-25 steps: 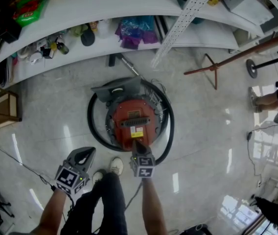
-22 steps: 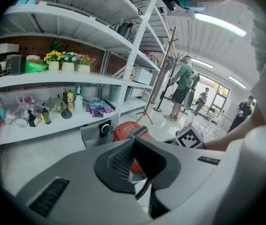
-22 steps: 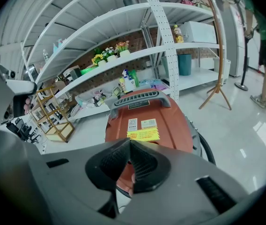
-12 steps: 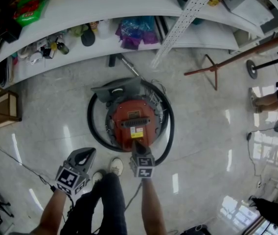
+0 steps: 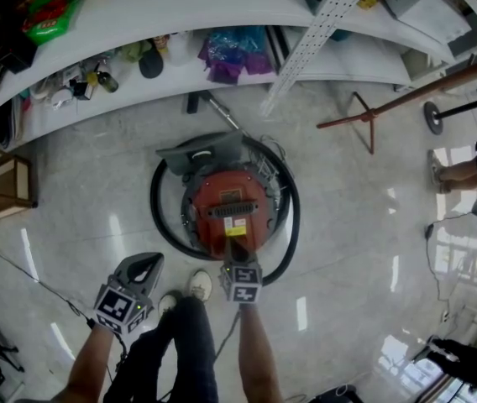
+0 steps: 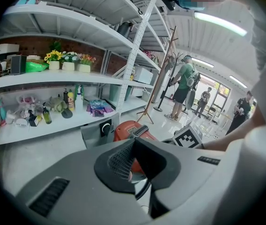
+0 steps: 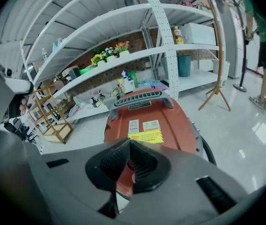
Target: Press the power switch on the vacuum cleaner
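The red vacuum cleaner [image 5: 230,201] stands on the glossy floor [image 5: 79,208] just ahead of my feet, in front of the white shelving [image 5: 222,74]. It has a grey handle [image 5: 238,211] across its dome and a yellow label [image 7: 145,136] below that. A black hose [image 5: 158,217] loops round its body, and a grey front piece [image 5: 205,153] faces the shelves. I cannot pick out the power switch in any view.

My right hand-held gripper [image 5: 236,252] points at the near edge of the red dome, its tips right over the rim. Its own camera shows the jaws drawn together, with only a sliver of red casing showing between the pads. Whether the tips touch the casing I cannot tell.

My left hand-held gripper [image 5: 146,263] hangs over bare floor, to the left of the vacuum and clear of the hose. Its jaws are also closed, with nothing held in them.

My pale shoes [image 5: 198,285] sit between the two grippers. Bottles and a purple-and-blue bag [image 5: 234,53] crowd the lowest shelf. A wooden stand [image 5: 364,117] leans to the right, and a person's legs [image 5: 461,173] show at the far right edge.
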Demonstrator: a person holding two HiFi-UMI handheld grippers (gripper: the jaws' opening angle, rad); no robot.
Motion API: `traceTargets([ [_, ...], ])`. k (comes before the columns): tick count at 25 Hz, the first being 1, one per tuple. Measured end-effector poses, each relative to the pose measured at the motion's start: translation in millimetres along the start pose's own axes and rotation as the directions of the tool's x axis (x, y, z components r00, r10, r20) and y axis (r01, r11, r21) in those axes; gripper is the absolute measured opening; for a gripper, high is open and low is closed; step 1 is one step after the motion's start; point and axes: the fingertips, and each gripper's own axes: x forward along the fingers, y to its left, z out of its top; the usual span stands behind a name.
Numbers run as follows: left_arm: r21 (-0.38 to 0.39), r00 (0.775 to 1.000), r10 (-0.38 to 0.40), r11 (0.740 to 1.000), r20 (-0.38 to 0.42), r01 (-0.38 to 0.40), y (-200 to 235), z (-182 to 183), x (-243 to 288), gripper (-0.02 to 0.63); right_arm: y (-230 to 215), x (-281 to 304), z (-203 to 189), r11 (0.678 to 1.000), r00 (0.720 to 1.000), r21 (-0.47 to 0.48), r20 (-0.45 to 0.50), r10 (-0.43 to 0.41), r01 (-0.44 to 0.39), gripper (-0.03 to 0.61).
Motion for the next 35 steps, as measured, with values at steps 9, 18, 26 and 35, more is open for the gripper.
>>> traceTargets([
  [9,0.008,1.0,-0.01,1.0,0.004,0.01,-6.1,-2.0,0.1,0.008,1.0,2.1,-3.0,1.0,1.0,0.029,0.009,0.013,-0.013,0.012],
  [18,0.007,1.0,0.001,1.0,0.008,-0.001,-7.9,-1.2,-0.5,0.008,1.3,-4.4,-9.2,0.999,0.999,0.009,-0.006,0.043,-0.043,0.011],
  [26,0.012,1.0,0.001,1.0,0.011,-0.001,-17.9,8.7,-5.4,0.008,3.9,-16.6,-1.4,0.997,0.997,-0.005,0.003,0.071,-0.071,0.012],
  [35,0.019,0.999,-0.013,1.0,0.034,0.012,-32.6,23.3,-13.5,0.008,-4.7,-45.7,12.0,0.999,0.999,-0.017,0.019,0.051,-0.05,0.011],
])
